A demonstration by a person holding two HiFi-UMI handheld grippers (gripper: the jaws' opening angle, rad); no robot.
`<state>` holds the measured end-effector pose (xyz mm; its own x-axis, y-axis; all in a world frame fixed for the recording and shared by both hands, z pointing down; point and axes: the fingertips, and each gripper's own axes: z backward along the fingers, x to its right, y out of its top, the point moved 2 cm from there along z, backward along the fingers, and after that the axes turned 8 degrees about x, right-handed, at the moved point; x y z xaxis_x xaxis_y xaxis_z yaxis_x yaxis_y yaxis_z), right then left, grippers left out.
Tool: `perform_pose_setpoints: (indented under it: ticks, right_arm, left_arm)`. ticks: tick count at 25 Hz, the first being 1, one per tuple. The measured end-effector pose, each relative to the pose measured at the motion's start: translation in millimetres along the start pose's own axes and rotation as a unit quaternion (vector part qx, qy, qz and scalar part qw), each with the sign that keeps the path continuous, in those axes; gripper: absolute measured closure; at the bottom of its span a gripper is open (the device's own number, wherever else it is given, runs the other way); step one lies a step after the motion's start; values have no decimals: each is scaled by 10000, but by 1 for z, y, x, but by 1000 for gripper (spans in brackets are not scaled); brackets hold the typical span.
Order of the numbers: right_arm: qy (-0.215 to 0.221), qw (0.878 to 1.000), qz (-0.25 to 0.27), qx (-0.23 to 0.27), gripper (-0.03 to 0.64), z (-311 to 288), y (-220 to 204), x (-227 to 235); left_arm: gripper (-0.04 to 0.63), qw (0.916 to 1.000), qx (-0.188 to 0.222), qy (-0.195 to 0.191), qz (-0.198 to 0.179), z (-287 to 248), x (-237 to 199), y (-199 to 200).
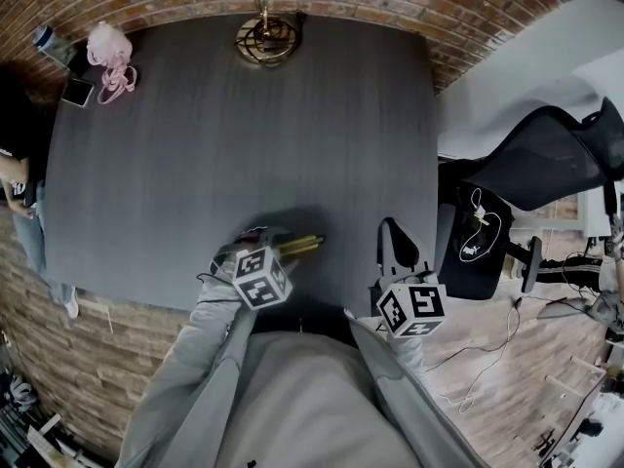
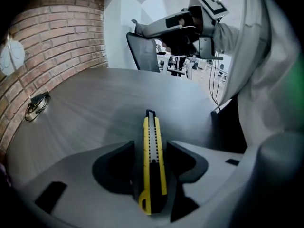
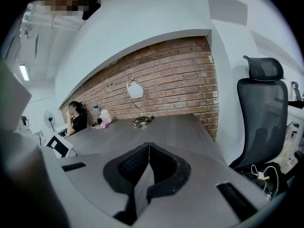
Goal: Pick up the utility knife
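Note:
A yellow and black utility knife (image 1: 303,246) lies flat on the dark table (image 1: 244,135) near its front edge. My left gripper (image 1: 278,244) points steeply down over it, marker cube toward me. In the left gripper view the knife (image 2: 153,165) runs lengthwise between the jaws of the left gripper (image 2: 151,144), blade end pointing away. The jaws stand wide on either side, with a dark gap on the left side, so they do not press it. My right gripper (image 1: 390,232) hovers off to the right near the table's corner; the right gripper (image 3: 148,146) is shut with nothing in it.
A brass lamp base (image 1: 265,39) stands at the table's far edge. A pink object (image 1: 109,57) and a phone (image 1: 77,92) lie at the far left corner, beside a seated person (image 1: 15,183). A black office chair (image 1: 546,164) stands right of the table.

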<state>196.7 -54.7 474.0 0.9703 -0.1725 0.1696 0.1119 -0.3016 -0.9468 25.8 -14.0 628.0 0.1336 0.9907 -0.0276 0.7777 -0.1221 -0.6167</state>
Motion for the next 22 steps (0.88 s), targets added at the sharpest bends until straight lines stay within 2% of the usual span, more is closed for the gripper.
perform_pose_setpoints:
  ticks: [7, 10, 14, 22]
  right_arm:
    - [-21, 10000, 36, 12, 598, 0, 3, 2]
    - [-52, 10000, 36, 16, 598, 0, 5, 4]
    - [-63, 10000, 36, 11, 598, -1, 5, 5]
    - [-54, 10000, 14, 6, 598, -2, 5, 7]
  left_arm:
    - [384, 10000, 58, -17, 41, 1, -2, 0]
    - [412, 9999, 90, -7, 74, 2, -4, 0]
    - [463, 9999, 88, -28, -66, 2, -5, 1]
    - [471, 9999, 60, -41, -70, 1, -4, 2]
